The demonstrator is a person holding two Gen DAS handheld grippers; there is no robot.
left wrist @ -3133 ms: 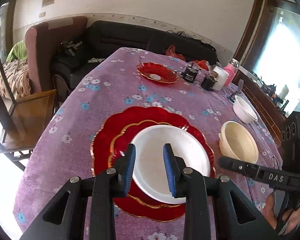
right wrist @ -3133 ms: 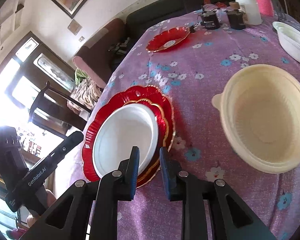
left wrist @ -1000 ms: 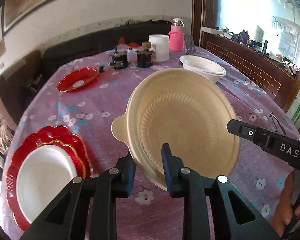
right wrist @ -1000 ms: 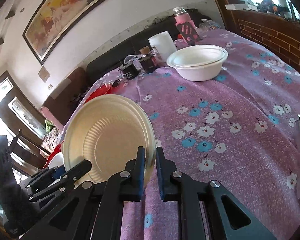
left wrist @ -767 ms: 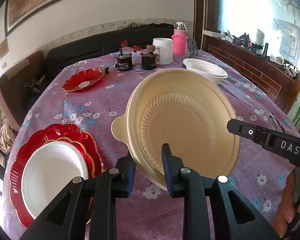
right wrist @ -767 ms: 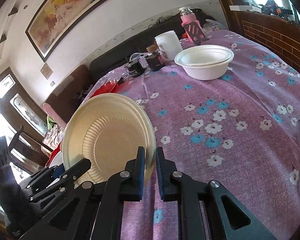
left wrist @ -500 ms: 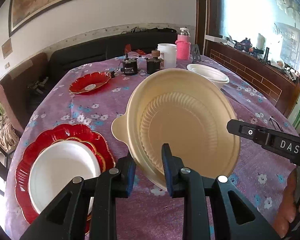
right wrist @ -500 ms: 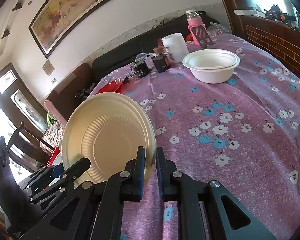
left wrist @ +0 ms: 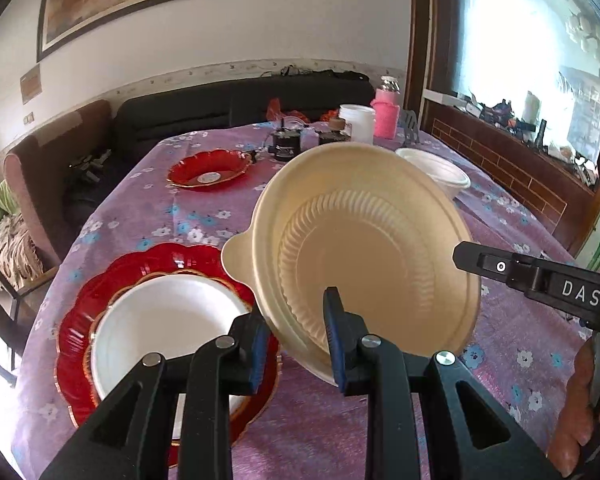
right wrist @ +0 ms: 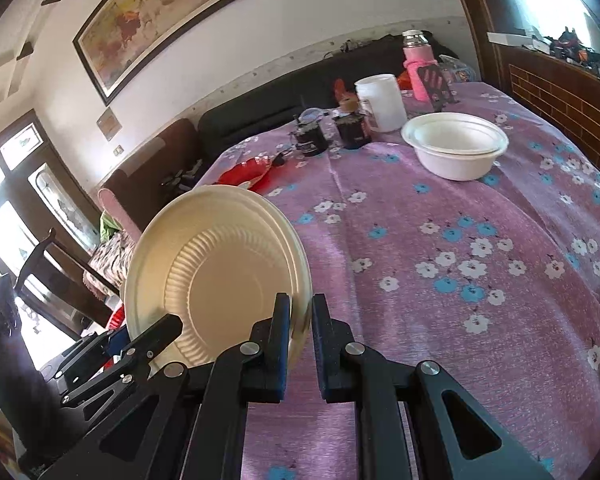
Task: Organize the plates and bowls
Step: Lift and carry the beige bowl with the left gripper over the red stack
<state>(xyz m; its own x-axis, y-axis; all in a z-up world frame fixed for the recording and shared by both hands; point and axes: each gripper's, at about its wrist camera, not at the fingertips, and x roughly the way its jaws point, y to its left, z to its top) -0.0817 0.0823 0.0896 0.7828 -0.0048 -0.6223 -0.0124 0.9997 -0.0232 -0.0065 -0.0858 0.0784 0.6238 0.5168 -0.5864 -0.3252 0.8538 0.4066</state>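
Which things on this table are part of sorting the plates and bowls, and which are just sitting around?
Job: cream bowl held by both grippers, left and right; white plate on large red plate; small red plate; white bowl.

Lying about: white jar, pink bottle, two dark jars.

Hidden and cut-off parts around your lifted bowl

In your left wrist view the cream bowl [left wrist: 364, 256] covers the near side of the white bowl [left wrist: 444, 168] behind it and a stretch of the tablecloth [left wrist: 148, 216]; your left gripper [left wrist: 296, 336] blocks the near rim of the white plate [left wrist: 160, 320] and the red plate [left wrist: 80, 312] under it. Your right gripper [right wrist: 300, 320] is cut off by the frame's right edge there. In the right wrist view, the bowl hides most of the small red dish [right wrist: 246, 172], and the dark jars [right wrist: 354, 128] are too small to read, possibly labelled.
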